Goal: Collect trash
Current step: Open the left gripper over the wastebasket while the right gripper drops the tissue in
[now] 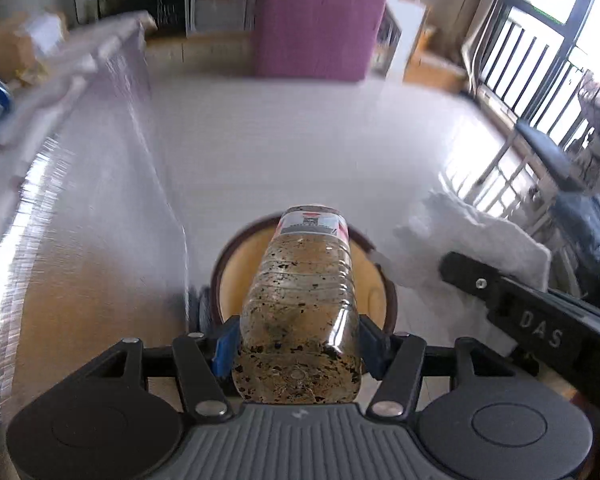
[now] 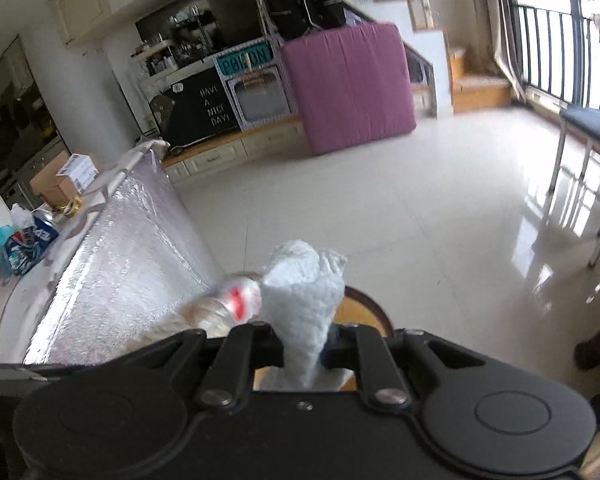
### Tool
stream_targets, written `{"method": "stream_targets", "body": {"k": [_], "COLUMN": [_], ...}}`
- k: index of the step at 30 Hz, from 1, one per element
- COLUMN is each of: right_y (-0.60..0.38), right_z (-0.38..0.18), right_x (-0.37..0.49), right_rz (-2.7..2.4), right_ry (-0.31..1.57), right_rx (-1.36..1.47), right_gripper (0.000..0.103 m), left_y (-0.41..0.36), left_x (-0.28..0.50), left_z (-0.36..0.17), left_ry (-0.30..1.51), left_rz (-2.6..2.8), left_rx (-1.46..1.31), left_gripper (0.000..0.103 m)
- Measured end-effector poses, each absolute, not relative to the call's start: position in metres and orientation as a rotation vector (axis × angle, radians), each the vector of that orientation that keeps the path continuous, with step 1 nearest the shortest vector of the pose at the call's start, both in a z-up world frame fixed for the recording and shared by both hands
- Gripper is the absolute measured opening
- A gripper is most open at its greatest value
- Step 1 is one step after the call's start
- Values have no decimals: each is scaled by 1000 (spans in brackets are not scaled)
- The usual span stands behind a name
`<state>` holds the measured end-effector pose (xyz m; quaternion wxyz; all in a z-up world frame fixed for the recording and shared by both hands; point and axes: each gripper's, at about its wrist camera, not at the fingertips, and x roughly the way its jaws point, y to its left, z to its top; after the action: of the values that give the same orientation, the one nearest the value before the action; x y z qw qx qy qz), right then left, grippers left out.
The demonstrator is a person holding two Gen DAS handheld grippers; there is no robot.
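While the left gripper [image 1: 300,344] pinches a dirty bottle [image 1: 304,300] and the right gripper [image 2: 306,344] clamps a tissue wad [image 2: 304,304] just above the bin [image 1: 384,280], neither is dropped yet, and a can [image 2: 44,232] waits on the counter [image 2: 112,248] far left.

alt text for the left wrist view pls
The left hand-held gripper grips a clear plastic bottle with dark specks inside, above a round bin on the pale tiled floor. At right, the other gripper carries crumpled white tissue.

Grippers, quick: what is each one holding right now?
Left gripper: shut on the plastic bottle.
Right gripper: shut on the white tissue wad.
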<state>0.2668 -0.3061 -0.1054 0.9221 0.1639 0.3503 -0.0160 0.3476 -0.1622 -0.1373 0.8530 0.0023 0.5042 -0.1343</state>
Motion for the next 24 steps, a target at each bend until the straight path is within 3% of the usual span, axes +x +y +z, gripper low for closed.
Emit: {"method": "stream_targets", "body": {"k": [11, 24], "right_y": [-327, -310], "right_z": [-195, -248], "right_x": [333, 395], "right_rz": [-93, -48], "right_ry": [922, 1057], "right_rx": [447, 384], "right_gripper": [13, 13], "left_y": [-175, -176], "left_x": [407, 440], "left_z": [-228, -275], "left_ry": [1242, 1301], "left_rz": [-198, -169], "left_rx": [54, 74], "left_gripper": [61, 61]}}
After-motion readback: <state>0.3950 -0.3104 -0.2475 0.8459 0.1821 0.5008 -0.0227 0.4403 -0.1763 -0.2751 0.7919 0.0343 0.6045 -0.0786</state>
